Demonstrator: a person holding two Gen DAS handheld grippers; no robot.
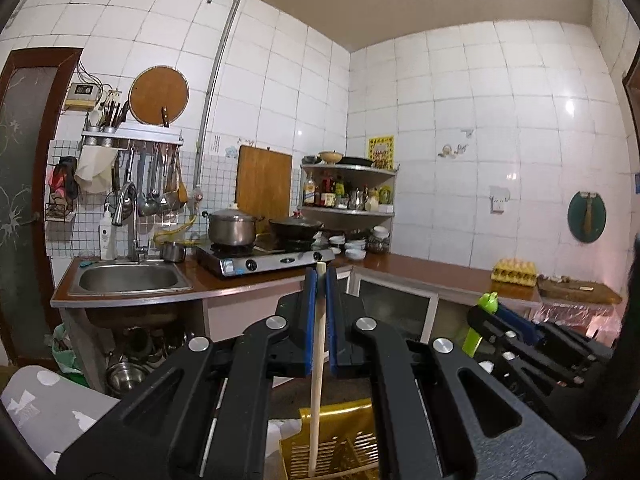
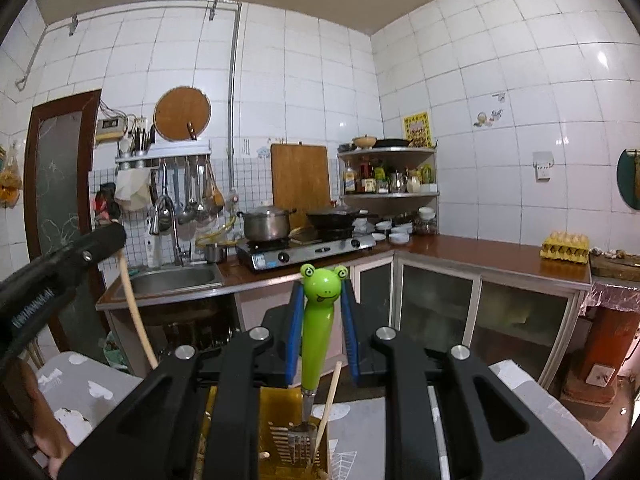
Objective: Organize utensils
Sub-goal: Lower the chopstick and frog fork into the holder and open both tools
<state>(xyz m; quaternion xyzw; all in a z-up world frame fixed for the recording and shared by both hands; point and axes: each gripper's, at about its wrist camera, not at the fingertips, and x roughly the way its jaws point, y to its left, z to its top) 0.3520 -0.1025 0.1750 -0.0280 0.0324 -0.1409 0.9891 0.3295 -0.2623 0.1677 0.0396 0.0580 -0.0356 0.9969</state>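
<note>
My left gripper (image 1: 320, 280) is shut on a pale wooden chopstick (image 1: 318, 340) that stands upright. The chopstick's lower end reaches down into a yellow slotted basket (image 1: 344, 440). My right gripper (image 2: 322, 292) is shut on a fork with a green frog-shaped handle (image 2: 318, 320). Its metal tines (image 2: 300, 442) hang inside the yellow basket (image 2: 276, 412), next to a second wooden chopstick (image 2: 330, 400) leaning there. In the left wrist view the right gripper (image 1: 494, 306) sits to the right with the frog handle (image 1: 488, 302). In the right wrist view the left gripper (image 2: 114, 236) is at the left with its chopstick (image 2: 136, 312).
The basket rests on a grey patterned cloth (image 2: 92, 384). Beyond it runs an L-shaped brown counter (image 2: 480, 250) with a steel sink (image 2: 176, 278), a gas stove (image 2: 304, 250) bearing a pot and a wok, a corner shelf of bottles (image 2: 388, 178) and an egg tray (image 2: 566, 246). Part of a person's hand (image 2: 44, 420) shows at the lower left.
</note>
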